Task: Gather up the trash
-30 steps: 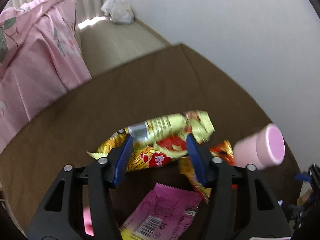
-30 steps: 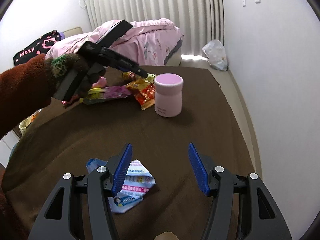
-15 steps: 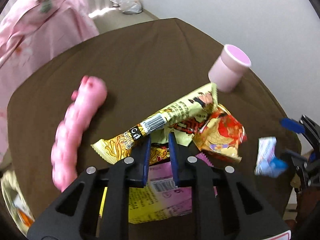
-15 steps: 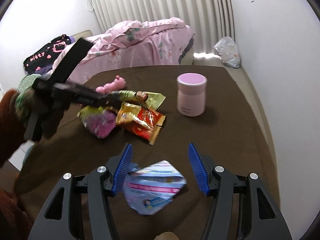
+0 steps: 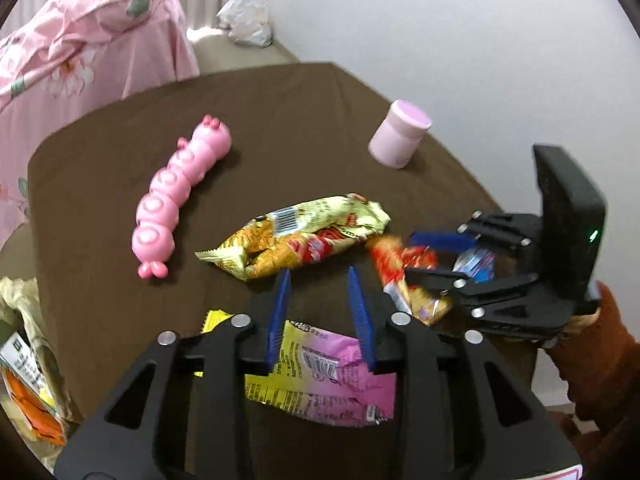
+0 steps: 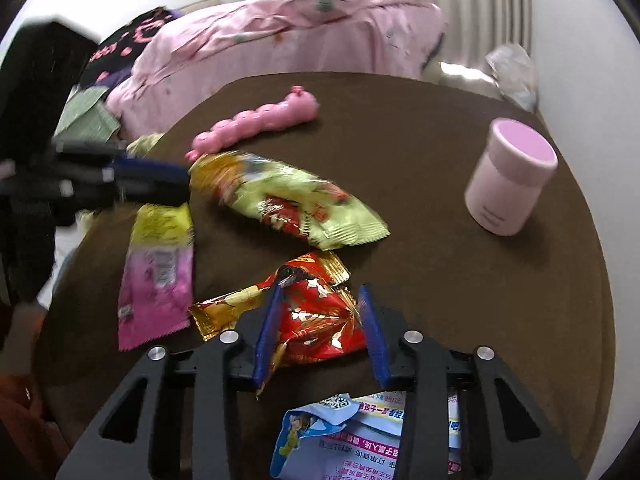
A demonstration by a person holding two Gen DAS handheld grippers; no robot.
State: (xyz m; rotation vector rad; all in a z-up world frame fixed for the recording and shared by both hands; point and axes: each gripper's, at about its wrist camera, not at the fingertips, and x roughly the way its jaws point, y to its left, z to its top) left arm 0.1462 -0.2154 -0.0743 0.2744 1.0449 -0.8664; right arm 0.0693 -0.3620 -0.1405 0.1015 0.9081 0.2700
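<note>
blue jaws of left hand-held gripper (image 5: 320, 312) just widened, empty; right hand-held gripper (image 6: 320, 330) just narrowed, unclear; labels unreadable.

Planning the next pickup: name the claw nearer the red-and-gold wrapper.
Right. The right claw, jaws just closing, straddles the red-and-gold wrapper; the left claw, jaws just opening and empty, hangs beside it.

wrappers (image 6: 288, 200) crowd table (image 6: 440, 280) centre, bare cloth around pink jar (image 6: 510, 176)

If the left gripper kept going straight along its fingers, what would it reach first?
Probably the yellow-green snack wrapper, which lies just beyond the fingertips of the left gripper. Nothing sits between the jaws, which have just been opening. The pink-and-yellow wrapper lies beneath the fingers; depth is uncertain.
</note>
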